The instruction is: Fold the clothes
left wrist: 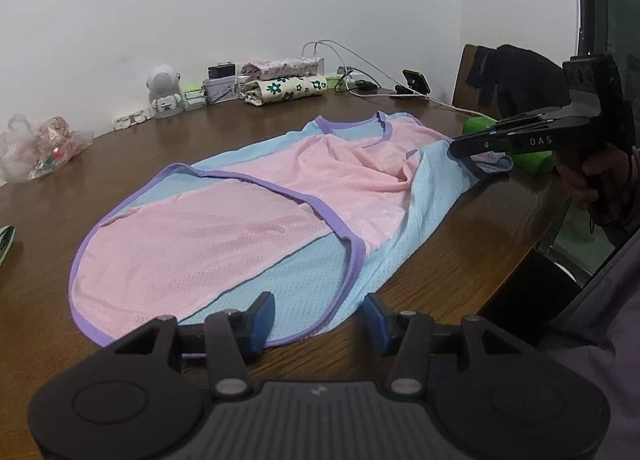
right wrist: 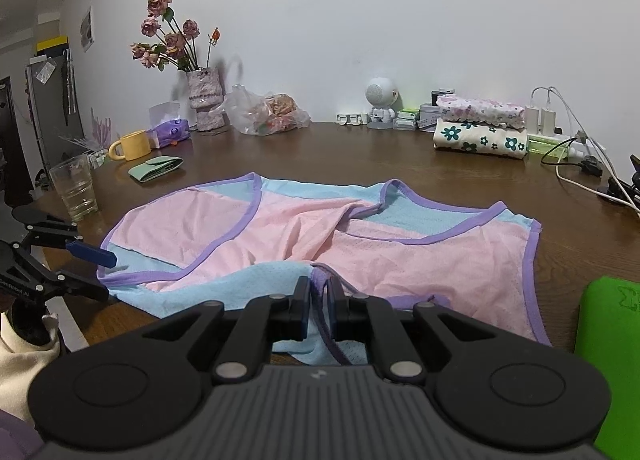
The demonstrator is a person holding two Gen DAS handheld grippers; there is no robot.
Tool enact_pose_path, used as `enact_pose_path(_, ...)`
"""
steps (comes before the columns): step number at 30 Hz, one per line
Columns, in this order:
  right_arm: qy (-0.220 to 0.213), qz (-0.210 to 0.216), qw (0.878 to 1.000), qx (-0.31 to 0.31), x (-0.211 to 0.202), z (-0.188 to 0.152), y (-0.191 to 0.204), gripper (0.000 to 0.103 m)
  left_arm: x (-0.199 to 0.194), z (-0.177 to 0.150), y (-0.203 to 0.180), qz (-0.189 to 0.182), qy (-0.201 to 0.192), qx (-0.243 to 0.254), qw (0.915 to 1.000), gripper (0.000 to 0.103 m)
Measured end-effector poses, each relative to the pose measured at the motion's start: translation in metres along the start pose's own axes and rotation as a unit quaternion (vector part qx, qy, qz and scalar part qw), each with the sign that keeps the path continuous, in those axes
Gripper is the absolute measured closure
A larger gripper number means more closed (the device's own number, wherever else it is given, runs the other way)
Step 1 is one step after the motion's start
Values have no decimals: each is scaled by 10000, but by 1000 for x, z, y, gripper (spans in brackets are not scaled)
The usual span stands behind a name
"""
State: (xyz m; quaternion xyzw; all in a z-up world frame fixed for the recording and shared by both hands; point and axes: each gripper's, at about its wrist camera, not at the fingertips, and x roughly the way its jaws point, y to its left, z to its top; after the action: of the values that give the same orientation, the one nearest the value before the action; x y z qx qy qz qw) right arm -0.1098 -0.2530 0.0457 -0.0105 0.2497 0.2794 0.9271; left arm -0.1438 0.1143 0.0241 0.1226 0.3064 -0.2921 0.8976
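Observation:
A pink and light-blue mesh garment (left wrist: 240,227) with purple trim lies spread and creased on the brown wooden table (left wrist: 440,280). My left gripper (left wrist: 320,318) hovers open at its near hem, blue pads (left wrist: 264,316) wide apart, cloth lying below and between them without being pinched. In the right wrist view the garment (right wrist: 400,260) fills the middle of the table. My right gripper (right wrist: 319,300) is shut on a bunched purple-trimmed edge of it. The left gripper (right wrist: 110,276) shows at the far left by a corner of the cloth. The right gripper (left wrist: 454,148) pinches the far right edge.
Two folded floral clothes (right wrist: 480,131) are stacked at the back by chargers and cables (right wrist: 580,163). A glass (right wrist: 76,187), yellow mug (right wrist: 132,145), flower vase (right wrist: 204,99) and plastic bag (right wrist: 268,115) stand left. A green object (right wrist: 608,360) lies near right.

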Motion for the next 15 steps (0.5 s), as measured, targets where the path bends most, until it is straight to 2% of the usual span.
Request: enact_pose_path(15, 63, -26, 10000, 13, -7, -6, 0, 95, 3, -1, 2, -120, -22, -97, 9999, 52)
